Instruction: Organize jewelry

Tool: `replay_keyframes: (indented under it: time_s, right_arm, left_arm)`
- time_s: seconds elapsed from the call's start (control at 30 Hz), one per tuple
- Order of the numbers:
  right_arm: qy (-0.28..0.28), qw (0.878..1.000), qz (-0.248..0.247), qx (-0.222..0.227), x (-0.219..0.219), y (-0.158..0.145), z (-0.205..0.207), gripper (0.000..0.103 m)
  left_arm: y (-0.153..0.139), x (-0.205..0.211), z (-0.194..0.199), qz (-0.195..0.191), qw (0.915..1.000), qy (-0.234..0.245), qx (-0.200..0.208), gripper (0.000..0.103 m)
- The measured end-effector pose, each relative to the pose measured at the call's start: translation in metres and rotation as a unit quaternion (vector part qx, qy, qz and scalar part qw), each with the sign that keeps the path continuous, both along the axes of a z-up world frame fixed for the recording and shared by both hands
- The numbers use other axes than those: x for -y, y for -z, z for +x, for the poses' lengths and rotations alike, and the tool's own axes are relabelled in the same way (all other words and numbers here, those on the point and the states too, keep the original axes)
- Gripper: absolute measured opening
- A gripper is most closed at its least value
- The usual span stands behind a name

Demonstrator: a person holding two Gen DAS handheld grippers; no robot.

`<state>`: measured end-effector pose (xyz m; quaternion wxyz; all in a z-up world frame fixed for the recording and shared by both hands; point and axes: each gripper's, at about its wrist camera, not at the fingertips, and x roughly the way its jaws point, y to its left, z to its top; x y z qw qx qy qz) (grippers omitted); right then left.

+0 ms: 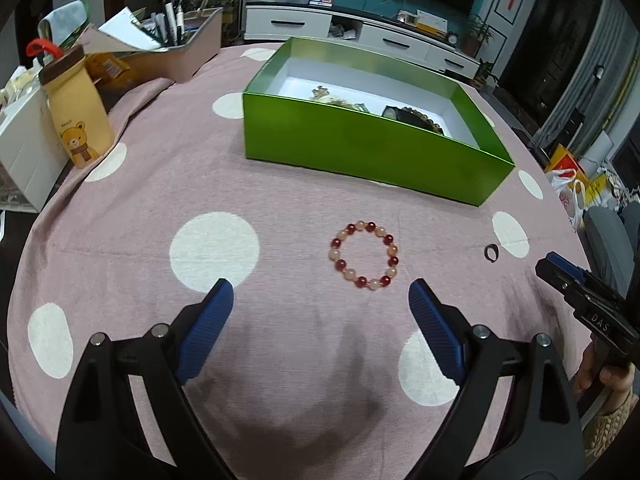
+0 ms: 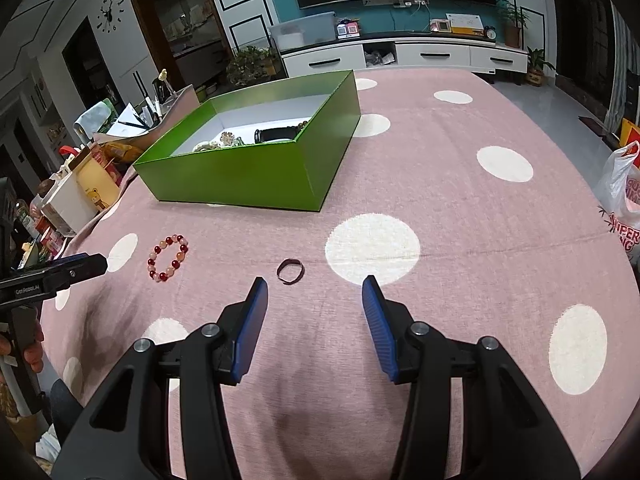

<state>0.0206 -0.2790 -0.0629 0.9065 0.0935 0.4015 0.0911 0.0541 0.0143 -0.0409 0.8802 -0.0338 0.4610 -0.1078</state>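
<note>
Left wrist view shows the left gripper point(image 1: 320, 300) with jaws wide and empty, hanging just short of a red-and-peach bead bracelet point(image 1: 363, 253) lying flat on the dotted pink table point(image 1: 160, 184), with a small dark ring point(image 1: 490, 253) to its right. Right gripper point(image 2: 314, 298) has its jaws partly open, holding nothing, near that ring. Several pieces already lie in the green box point(image 1: 360, 148) at the far side, so I judge two remain.
</note>
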Motion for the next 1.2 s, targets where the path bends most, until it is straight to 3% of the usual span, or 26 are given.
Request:
replay_keyframes:
  time_s: [0.27,0.53,0.7,0.83,1.0,1.2]
  right_arm:
    - [-0.016,1.0,0.004,-0.013,-0.005,0.014,0.008,0.05]
    - [-0.047,0.998,-0.029,-0.021,-0.032,0.026,0.029,0.049]
    - [-0.047,0.997,-0.056,-0.023,-0.042,0.025,0.043,0.04]
    - [-0.05,0.993,-0.107,-0.023,-0.052,0.025,0.048,0.023]
    - [-0.051,0.993,-0.104,-0.019,-0.05,0.025,0.046,0.021]
    - [-0.045,0.997,-0.063,-0.009,-0.034,0.021,0.036,0.021]
  left_arm:
    - [0.008,0.004,0.001,-0.001,0.9999,0.013,0.0,0.09]
    - [0.018,0.007,0.004,0.001,0.9998,0.019,-0.004,0.09]
    - [0.022,0.008,0.006,0.002,0.9997,0.022,-0.005,0.09]
    - [0.025,0.01,0.009,0.001,0.9997,0.024,-0.007,0.09]
    - [0.029,0.017,0.014,0.007,0.9995,0.029,-0.012,0.09]
    - [0.031,0.021,0.024,0.019,0.9996,0.015,-0.014,0.087]
